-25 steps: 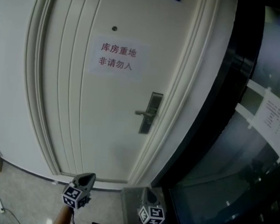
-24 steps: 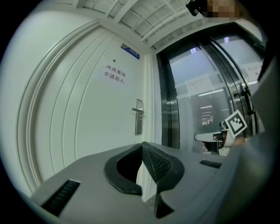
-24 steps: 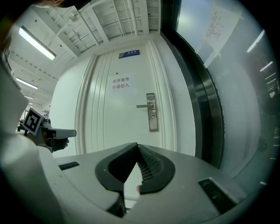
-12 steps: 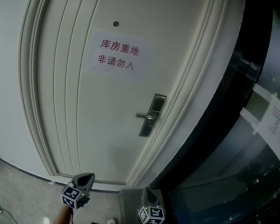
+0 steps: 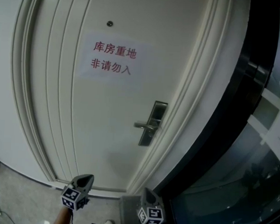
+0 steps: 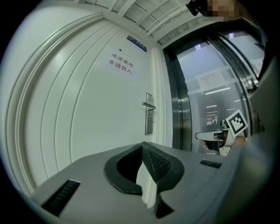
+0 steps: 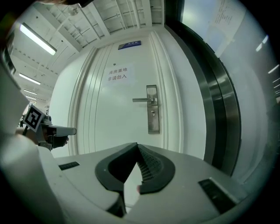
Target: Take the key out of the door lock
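Reaching for the lock [image 5: 151, 126] at 12 o'clock with your right gripper [image 5: 147, 195] and left gripper [image 5: 83, 178] both squeezed shut and empty, you could just bump the key

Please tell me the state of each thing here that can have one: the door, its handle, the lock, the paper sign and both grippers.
Door: closed in its frame.
Lever handle: level, not pressed.
Lock plate: a small dark spot under the handle, too small to tell if it is the key.
Paper sign: stuck flat on the door.
Left gripper: shut, empty, away from the door.
Right gripper: shut, empty, away from the door.
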A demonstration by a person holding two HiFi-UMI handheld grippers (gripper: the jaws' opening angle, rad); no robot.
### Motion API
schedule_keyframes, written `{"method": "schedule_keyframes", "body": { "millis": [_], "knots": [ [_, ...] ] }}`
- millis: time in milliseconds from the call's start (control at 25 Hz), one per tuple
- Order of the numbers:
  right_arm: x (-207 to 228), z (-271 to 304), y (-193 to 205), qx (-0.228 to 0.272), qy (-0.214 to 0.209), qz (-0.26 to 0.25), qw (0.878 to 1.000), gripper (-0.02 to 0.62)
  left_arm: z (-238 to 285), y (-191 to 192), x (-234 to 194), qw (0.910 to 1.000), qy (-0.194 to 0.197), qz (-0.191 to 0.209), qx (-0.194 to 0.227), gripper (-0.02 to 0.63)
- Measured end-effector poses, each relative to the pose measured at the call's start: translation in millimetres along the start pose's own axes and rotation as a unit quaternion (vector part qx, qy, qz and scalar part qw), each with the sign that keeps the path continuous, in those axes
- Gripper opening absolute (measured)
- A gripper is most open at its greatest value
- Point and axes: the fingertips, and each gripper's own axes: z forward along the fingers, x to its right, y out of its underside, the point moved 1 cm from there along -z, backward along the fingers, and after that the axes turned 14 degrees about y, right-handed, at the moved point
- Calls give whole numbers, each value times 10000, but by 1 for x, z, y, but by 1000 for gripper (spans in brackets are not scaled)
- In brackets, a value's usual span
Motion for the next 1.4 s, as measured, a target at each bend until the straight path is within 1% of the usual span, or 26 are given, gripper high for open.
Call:
{"method": "schedule_keyframes", "body": {
  "millis": [200,320,520,640,760,880,1040,1120,1320,1400],
  "knots": [
    [7,32,-10,-43,-58,-64,10000,12,29,-5,-15,10000,-40,-1,-11,9],
    [15,53,-11,22,-73,-52,10000,12,44,-6,-23,10000,-87,-27,-37,9],
    [19,78,-21,-4,-241,-128,9996,12,65,-4,-32,9998,-181,-69,-39,8],
    [27,93,-22,100,-235,-256,9993,12,74,-3,-36,9997,-238,-76,-62,9],
    [30,105,-35,301,-317,-490,9978,12,81,-4,-40,9995,-297,-81,-61,9],
    [31,116,-51,528,-286,-813,9949,12,89,-6,-44,9995,-317,-45,-35,9],
    [37,134,-62,758,-202,-1525,9852,12,96,-8,-46,9993,-371,-53,-4,9],
    [38,143,-66,854,-157,-1797,9799,12,98,-8,-48,9991,-421,-53,-3,9],
    [32,161,-80,1035,-195,-2153,9709,14,99,-8,-52,9987,-515,-29,-5,8],
    [30,168,-85,1136,-178,-2336,9655,14,98,-9,-55,9984,-559,-29,-1,9]
  ]
}}
